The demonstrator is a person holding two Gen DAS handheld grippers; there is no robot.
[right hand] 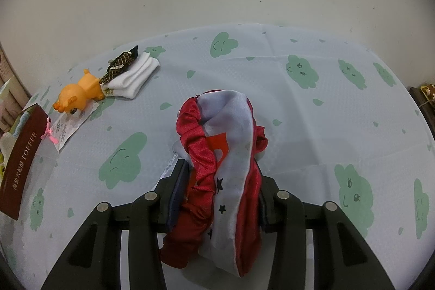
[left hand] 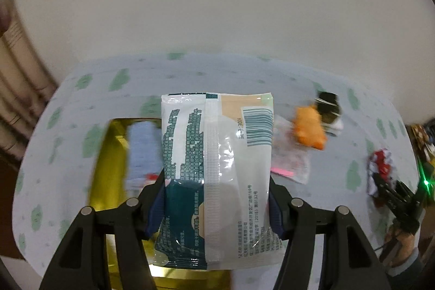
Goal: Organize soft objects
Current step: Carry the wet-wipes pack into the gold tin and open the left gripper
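My left gripper is shut on a white and teal tissue pack and holds it above a gold-lined box that has a pale blue item inside. My right gripper is shut on a bunched red and white satin cloth just over the table. The same cloth and the right gripper show at the right edge of the left wrist view. An orange plush toy, folded white socks and a dark checkered cloth lie at the far left.
A cloud-print tablecloth covers the table, with a plain wall behind. A maroon "TOFFEE" box lid stands at the left edge. A clear packet with a pink ribbon lies under the orange toy.
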